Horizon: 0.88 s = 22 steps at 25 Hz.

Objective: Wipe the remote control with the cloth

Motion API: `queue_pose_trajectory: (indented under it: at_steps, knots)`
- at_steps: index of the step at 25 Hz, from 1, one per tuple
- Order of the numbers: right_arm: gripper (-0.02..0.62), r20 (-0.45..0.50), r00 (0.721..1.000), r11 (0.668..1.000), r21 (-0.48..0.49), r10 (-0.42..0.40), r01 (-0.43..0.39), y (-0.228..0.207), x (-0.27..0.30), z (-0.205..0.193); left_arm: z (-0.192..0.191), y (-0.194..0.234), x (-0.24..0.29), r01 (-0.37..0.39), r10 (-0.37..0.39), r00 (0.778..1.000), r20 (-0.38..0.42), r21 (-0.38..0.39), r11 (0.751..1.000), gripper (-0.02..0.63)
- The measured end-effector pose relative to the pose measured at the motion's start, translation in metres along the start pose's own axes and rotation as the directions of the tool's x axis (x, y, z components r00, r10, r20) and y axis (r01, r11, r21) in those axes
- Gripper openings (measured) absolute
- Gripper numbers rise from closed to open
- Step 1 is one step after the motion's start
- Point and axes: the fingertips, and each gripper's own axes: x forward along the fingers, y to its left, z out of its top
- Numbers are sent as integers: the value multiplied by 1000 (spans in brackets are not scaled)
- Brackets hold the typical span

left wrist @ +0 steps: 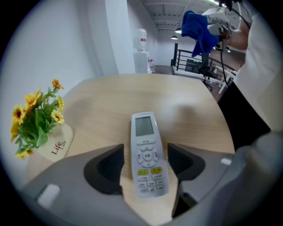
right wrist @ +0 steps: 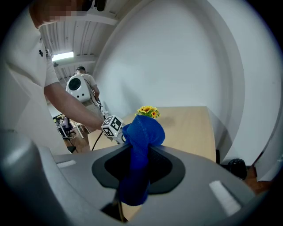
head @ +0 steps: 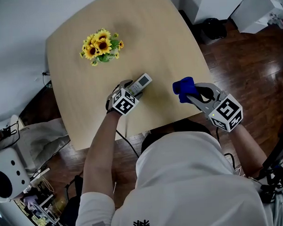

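**Status: preparation complete, wiping not started.**

1. Remote control (left wrist: 148, 154): it lay flat on the desk (head: 143, 36), buttons and screen facing up, near the front edge. A pot of artificial sunflowers (head: 101, 46) stood well apart from it, toward the far side.
2. Left tool (head: 130, 90): the jaws were apart and stood one on each side of the lower half of the remote control. In the left gripper view a strip of bare desk showed between the left jaw and the casing. The right jaw sat just beside the casing, and contact there could not be confirmed. The tool bracketed the remote control but showed no firm clamp on it.
3. Right tool (right wrist: 138, 165): the jaws were closed on a blue cloth (right wrist: 141, 145). The cloth was bunched, with a rounded wad standing past the jaw tips. The tool was raised above the desk, to the right of the remote control and clear of it.
4. Done, by judgement: the cloth was picked up and the remote control was positioned for steadying.
5. Remaining, by judgement: the cloth needed to be brought into contact with the remote control. Wiping strokes along the upper face had not yet been made.
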Motion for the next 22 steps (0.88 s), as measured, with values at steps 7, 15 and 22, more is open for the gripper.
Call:
queue_pose_trajectory:
  at_steps: [7, 15, 22]
  knots:
    - [95, 15, 998, 998, -17, 60, -59, 3, 12, -1, 3, -9, -76, -146, 171, 980, 106, -211, 966, 314]
    - [95, 41, 997, 998, -16, 69, -68, 36, 13, -13, 30, -93, -165, -56, 279, 897, 343, -538, 841, 314]
    - [95, 68, 997, 998, -46, 46, -43, 115, -8, -24, 31, -172, -229, 52, 296, 799, 524, -551, 833, 313]
